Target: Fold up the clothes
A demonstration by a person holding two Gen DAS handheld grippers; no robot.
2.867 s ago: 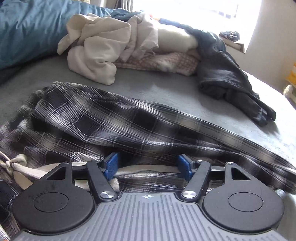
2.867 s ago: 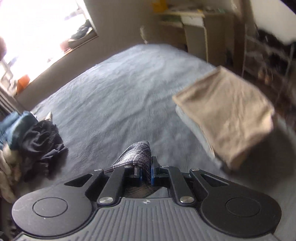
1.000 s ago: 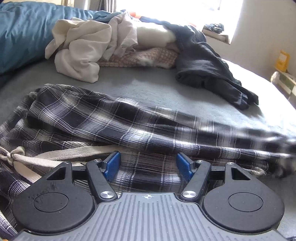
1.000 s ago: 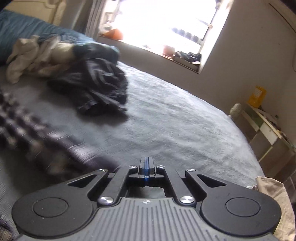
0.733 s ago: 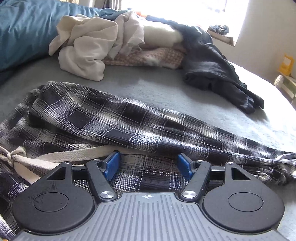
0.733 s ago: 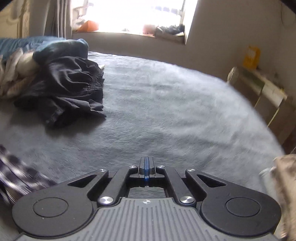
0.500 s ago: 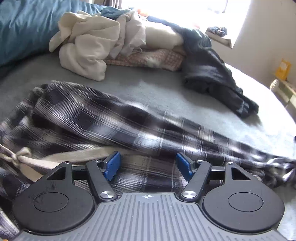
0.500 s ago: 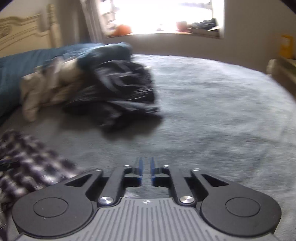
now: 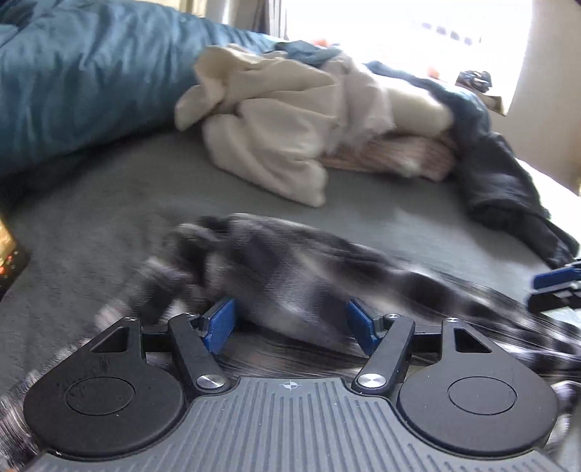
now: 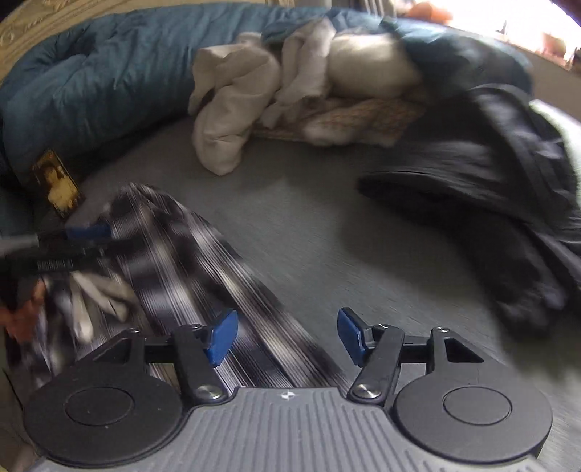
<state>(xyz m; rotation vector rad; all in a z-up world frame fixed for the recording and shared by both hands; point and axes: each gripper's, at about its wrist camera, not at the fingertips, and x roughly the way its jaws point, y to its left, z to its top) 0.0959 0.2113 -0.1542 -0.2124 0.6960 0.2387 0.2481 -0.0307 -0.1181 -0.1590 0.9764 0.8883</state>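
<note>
- Left wrist view, nearest: left gripper (image 9: 292, 323) with blue pads (image 9: 221, 325) spread wide, low over the black-and-white plaid trousers (image 9: 276, 268); blurred cloth lying between the pads, no sign of pressing on it.
- At that view's right edge, just past the plaid cloth: blue fingertips of the right gripper (image 9: 555, 283).
- Right wrist view, nearest: right gripper (image 10: 287, 336) with jaws just opened, pads (image 10: 350, 336) well apart; plaid trousers (image 10: 203, 254) streaking under the left pad, grey bedcover (image 10: 308, 225) under the right one; nothing clamped.
- To the left in that view: left gripper (image 10: 87, 232) blurred above the trousers' waist end, beside a pale drawstring (image 10: 98, 290); a hand (image 10: 21, 312) behind it.
- Trousers stretched lengthwise across the grey bedcover (image 9: 109, 188).
- Further left: small card with a gold-toned picture (image 10: 60, 183), lettering too small to read.
- Further back: heap of cream garments (image 9: 283, 127) on a pink patterned cloth (image 9: 395, 156), dark clothing (image 9: 508, 181) on the right.
- Farthest: teal quilted duvet (image 9: 83, 72), bright window (image 9: 399, 29).
- No brand or readable writing anywhere; only a small crosshair mark (image 9: 289, 385) on the gripper body.
</note>
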